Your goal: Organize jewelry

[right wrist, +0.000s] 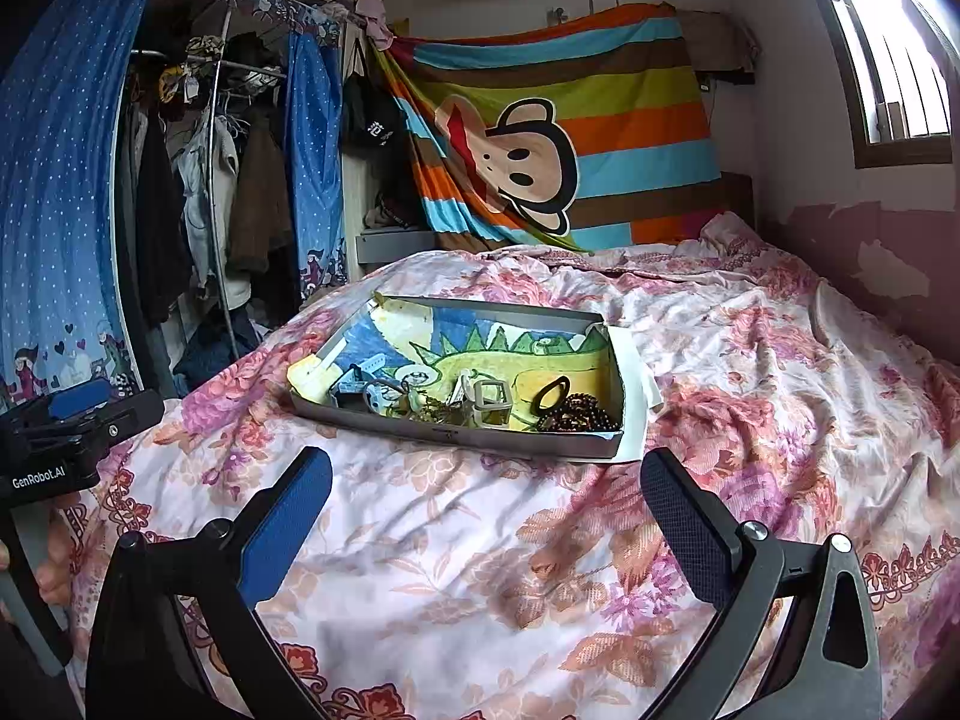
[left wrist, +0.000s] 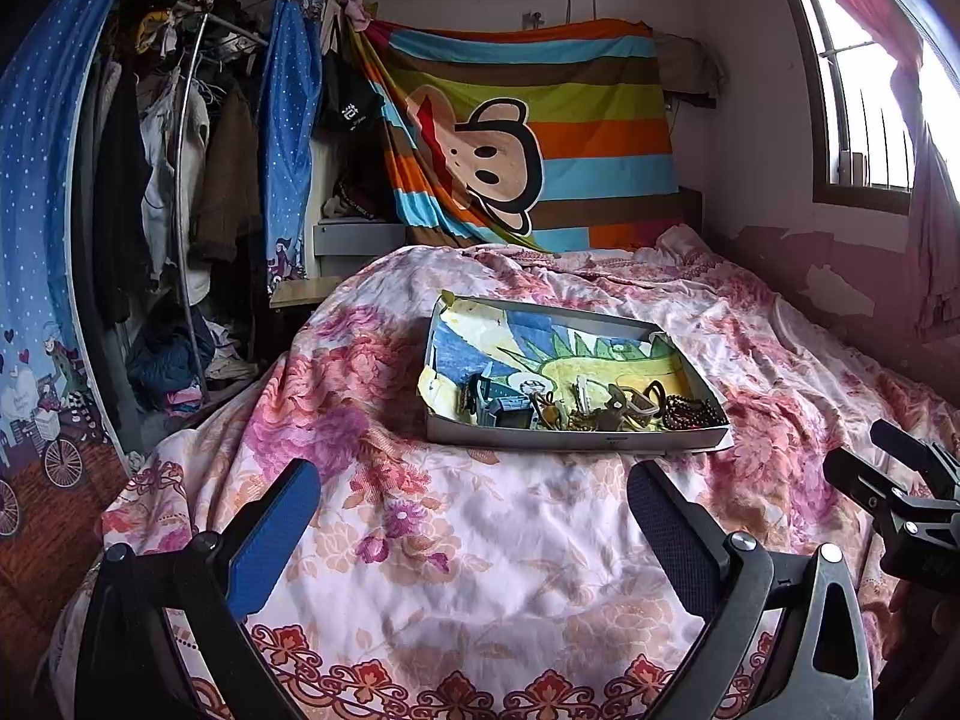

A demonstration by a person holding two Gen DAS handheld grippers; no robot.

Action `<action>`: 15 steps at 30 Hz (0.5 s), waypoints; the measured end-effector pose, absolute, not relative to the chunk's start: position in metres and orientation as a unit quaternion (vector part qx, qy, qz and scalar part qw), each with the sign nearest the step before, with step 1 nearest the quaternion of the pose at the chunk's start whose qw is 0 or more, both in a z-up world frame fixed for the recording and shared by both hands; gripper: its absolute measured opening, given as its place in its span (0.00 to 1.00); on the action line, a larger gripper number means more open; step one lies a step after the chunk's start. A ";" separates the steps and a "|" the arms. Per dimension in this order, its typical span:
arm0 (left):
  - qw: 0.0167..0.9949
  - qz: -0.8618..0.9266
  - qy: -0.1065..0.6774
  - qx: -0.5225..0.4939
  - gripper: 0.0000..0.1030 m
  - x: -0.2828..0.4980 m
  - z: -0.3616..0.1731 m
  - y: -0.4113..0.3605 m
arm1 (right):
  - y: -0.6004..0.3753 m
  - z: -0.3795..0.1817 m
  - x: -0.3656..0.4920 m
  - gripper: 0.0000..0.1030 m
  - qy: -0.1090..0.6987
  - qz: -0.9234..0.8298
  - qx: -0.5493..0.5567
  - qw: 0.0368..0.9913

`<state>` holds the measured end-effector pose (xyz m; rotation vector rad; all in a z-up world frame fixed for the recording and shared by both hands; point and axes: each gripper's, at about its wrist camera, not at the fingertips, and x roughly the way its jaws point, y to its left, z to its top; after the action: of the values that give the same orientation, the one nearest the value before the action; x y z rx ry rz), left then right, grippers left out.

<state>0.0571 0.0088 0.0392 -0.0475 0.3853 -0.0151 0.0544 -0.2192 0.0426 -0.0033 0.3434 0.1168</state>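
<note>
A shallow grey box [left wrist: 576, 440] lined with a dinosaur drawing sits on the floral bed; it also shows in the right wrist view [right wrist: 456, 435]. Jewelry is piled along its near edge: a dark bead bracelet [left wrist: 690, 411] [right wrist: 579, 414], a black ring-shaped band [right wrist: 552, 391], gold-coloured chains [left wrist: 591, 417] [right wrist: 435, 411], a watch-like piece [left wrist: 507, 411] and a square buckle [right wrist: 492, 399]. My left gripper [left wrist: 474, 504] is open and empty, hovering short of the box. My right gripper [right wrist: 486, 498] is open and empty, also short of the box.
The floral quilt [left wrist: 456, 552] covers the bed. An open wardrobe with hanging clothes [left wrist: 180, 180] stands left. A striped monkey blanket [left wrist: 528, 138] hangs at the back. A window [left wrist: 864, 90] and wall lie to the right.
</note>
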 end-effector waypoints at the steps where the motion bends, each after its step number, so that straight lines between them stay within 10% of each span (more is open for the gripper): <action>1: 0.981 -0.007 0.192 -0.024 1.00 0.057 0.039 0.009 | -0.219 0.042 0.055 0.98 0.170 0.058 -0.002 0.984; 15: 0.981 -0.008 0.191 -0.023 1.00 0.057 0.039 0.009 | -0.219 0.041 0.054 0.98 0.172 0.059 -0.003 0.983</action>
<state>0.0566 0.0088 0.0386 -0.0462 0.3846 -0.0158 0.0544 -0.2188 0.0408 -0.0058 0.3463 0.1178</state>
